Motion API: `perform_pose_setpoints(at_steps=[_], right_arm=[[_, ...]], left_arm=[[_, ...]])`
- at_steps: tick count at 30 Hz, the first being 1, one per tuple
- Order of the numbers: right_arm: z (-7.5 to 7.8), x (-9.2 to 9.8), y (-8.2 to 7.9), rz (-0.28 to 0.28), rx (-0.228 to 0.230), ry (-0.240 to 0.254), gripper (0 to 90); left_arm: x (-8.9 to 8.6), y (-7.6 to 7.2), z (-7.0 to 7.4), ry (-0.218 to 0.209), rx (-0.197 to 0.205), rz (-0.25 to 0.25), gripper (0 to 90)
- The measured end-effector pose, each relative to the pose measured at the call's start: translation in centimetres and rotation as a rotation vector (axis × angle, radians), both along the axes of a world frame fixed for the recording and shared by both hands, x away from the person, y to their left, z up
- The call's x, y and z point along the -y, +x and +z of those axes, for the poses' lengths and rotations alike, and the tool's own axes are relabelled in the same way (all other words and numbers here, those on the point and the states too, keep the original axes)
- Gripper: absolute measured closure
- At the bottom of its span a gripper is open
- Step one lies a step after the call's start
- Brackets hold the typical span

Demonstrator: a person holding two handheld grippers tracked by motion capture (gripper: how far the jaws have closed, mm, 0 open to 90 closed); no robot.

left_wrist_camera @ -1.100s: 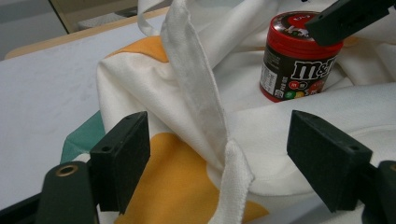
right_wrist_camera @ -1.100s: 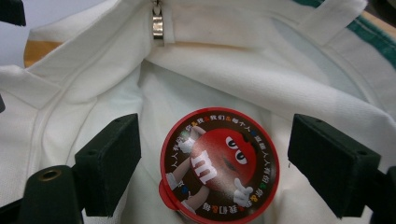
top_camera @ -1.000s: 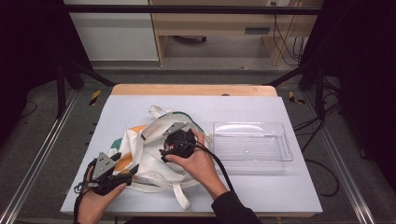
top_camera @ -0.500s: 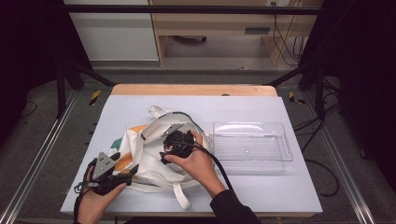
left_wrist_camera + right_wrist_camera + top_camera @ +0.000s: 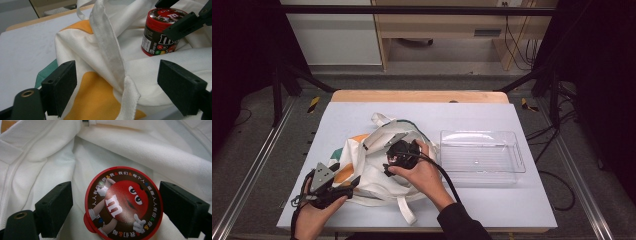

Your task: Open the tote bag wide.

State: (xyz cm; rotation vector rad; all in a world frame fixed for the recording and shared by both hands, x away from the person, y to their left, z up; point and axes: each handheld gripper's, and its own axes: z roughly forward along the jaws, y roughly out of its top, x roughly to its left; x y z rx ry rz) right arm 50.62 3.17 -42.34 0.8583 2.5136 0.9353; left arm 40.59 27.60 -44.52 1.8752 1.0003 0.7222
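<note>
White tote bag (image 5: 372, 160) with orange and green print, lying crumpled on the pale surface (image 5: 492, 210), left of centre. Candy can (image 5: 160, 33), red lid and dark label, standing upright on the bag's cloth; in the high view hidden under the right hand and not to be made out. Lid print facing the camera in the right gripper view; can body hidden below the lid there.

Right gripper (image 5: 399, 155) over the bag's middle, pointing down, fingers (image 5: 53, 207) spread either side of the lid. Left one clearly apart from the lid, right one just beside the rim; contact hard to tell, no grip seen.

Left gripper (image 5: 347, 185) low at the bag's near-left corner, fingers (image 5: 61, 86) wide, having just been opening. Bag strap (image 5: 110, 62) rising between them, touching neither. Fingertips cut off by the bottom edge.

Clear plastic tray (image 5: 482, 157) right of the bag, just beside it, see-through and faint. Bag's lower strap trailing towards the surface's near edge.
</note>
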Motion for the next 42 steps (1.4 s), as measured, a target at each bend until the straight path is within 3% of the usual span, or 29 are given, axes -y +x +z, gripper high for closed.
perform_pose_setpoints(at_steps=[16, 26, 42], right_arm=[[-0.5, -0.1, 0.4, 0.004, -0.036, -0.029, 15.6], [-0.8, 0.2, 0.9, 0.004, -0.088, -0.037, 19.6], [-1.1, 0.3, 1.3, 0.010, -0.103, -0.061, 24.8]], left_arm=[[-0.1, 0.0, 0.0, 0.001, 0.004, 0.004, 15.4], [0.0, 0.0, 0.0, 0.005, 0.002, 0.001, 15.4], [0.0, 0.0, 0.0, 0.008, 0.005, 0.004, 15.4]])
